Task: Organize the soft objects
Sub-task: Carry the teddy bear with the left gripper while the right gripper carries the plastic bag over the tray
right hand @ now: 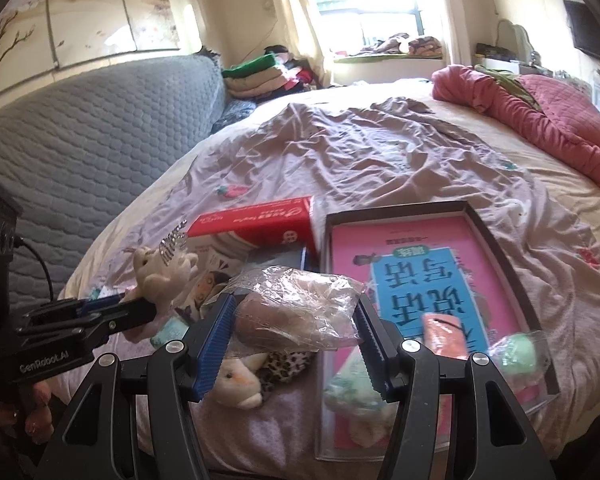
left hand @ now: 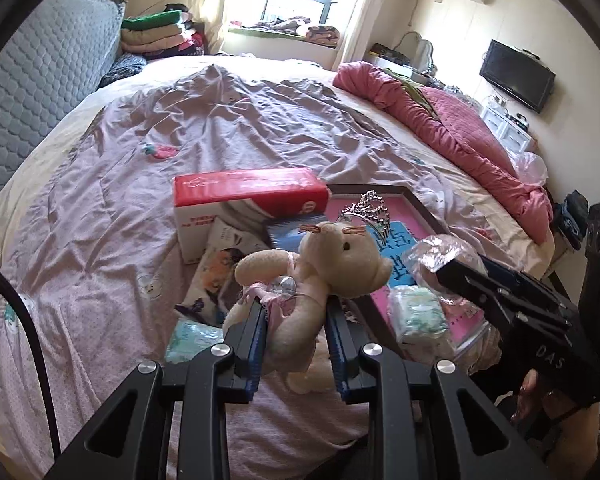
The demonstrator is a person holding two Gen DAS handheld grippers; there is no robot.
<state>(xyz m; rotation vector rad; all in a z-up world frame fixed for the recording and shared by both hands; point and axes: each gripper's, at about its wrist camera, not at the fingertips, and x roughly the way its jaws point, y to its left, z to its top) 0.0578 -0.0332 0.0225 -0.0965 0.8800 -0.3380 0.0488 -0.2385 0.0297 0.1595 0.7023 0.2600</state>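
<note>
My left gripper [left hand: 296,312] is shut on a beige teddy bear [left hand: 320,268] in a pink dress, held above the bed; the bear also shows in the right wrist view [right hand: 160,272]. My right gripper [right hand: 296,312] is shut on a brown plush in a clear plastic bag [right hand: 296,304], which also shows in the left wrist view [left hand: 432,256]. Under it lie a white plush [right hand: 236,384] and a leopard-print soft piece [right hand: 284,364].
A dark tray [right hand: 500,248] holds a pink book [right hand: 412,264], a green bagged plush [right hand: 520,356] and a tissue pack [left hand: 418,312]. A red and white box [left hand: 244,200], a silver tiara [left hand: 370,208], booklets and a pink quilt [left hand: 452,128] lie on the bed.
</note>
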